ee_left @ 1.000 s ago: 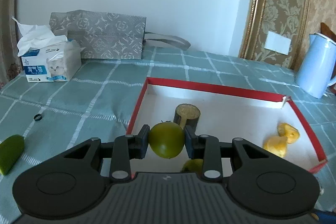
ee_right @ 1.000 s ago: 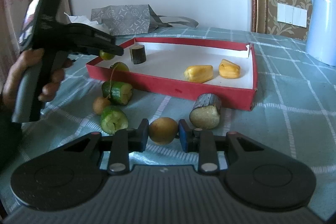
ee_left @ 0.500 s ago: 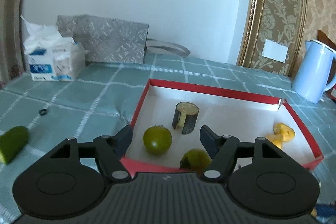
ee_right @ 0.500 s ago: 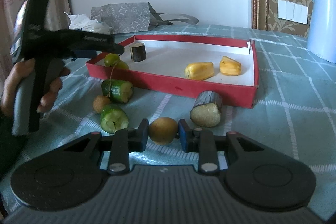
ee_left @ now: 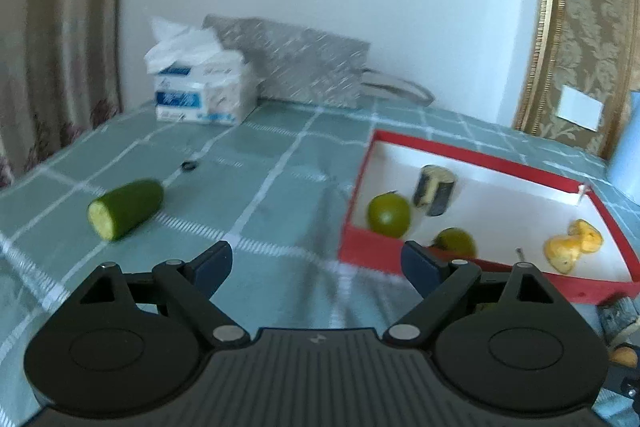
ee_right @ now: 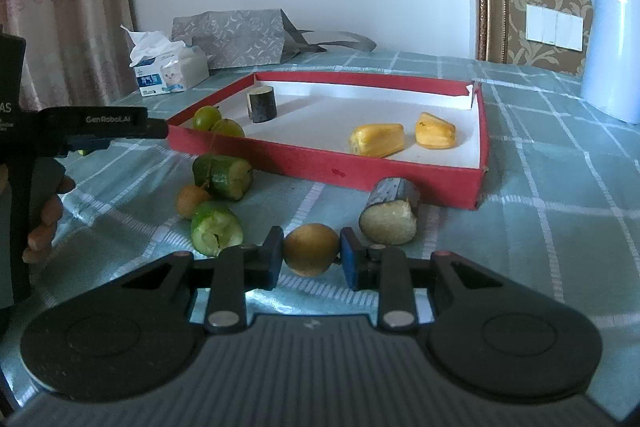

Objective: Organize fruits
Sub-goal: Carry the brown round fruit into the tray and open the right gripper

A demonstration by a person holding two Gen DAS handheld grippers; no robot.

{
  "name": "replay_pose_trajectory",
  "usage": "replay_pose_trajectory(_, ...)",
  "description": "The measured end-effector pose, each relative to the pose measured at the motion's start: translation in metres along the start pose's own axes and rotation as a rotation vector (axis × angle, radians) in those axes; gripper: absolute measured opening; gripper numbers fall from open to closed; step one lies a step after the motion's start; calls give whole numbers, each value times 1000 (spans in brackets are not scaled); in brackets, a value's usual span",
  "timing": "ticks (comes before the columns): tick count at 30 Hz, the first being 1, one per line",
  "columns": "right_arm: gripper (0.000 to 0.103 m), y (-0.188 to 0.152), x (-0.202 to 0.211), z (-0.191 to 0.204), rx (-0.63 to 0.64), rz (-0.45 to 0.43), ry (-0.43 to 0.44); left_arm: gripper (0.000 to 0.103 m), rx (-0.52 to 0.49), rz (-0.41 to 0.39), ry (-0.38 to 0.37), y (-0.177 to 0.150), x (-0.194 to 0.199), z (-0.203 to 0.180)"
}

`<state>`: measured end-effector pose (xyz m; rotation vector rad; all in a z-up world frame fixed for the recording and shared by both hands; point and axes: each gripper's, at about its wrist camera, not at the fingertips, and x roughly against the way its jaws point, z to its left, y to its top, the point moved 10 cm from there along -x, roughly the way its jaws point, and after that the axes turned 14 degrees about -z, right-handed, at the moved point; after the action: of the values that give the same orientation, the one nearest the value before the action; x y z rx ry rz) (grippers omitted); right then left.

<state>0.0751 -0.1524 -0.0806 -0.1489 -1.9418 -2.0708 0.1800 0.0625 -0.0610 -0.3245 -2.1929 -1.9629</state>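
A: The left gripper (ee_left: 316,265), what is it doing?

B: Its jaws have just been opening; they stand wide with nothing between them. The cucumber piece (ee_left: 126,209) lies ahead and left of its fingers, long axis slanting away to the right, so that hand looks nearer.

A: And the right gripper (ee_right: 312,259)?

B: Clamped on a brownish round fruit (ee_right: 311,249). The red tray (ee_right: 320,163) sits ahead of its fingers, slightly right.
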Motion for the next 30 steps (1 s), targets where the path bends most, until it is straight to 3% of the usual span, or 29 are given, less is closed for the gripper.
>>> replay_pose_trajectory(5, 28, 2, 2, 0, 13, -14, -14, 92, 29, 67, 30, -13, -6, 11)
replay_pose_trajectory(19, 28, 58, -17, -39, 68, -103, -150, 92, -44, 29, -14, -10, 6, -5)
replay_pose_trajectory(30, 28, 54, -70, -67, 85, 4, -232, 92, -81, 22, -35, -10, 6, -13)
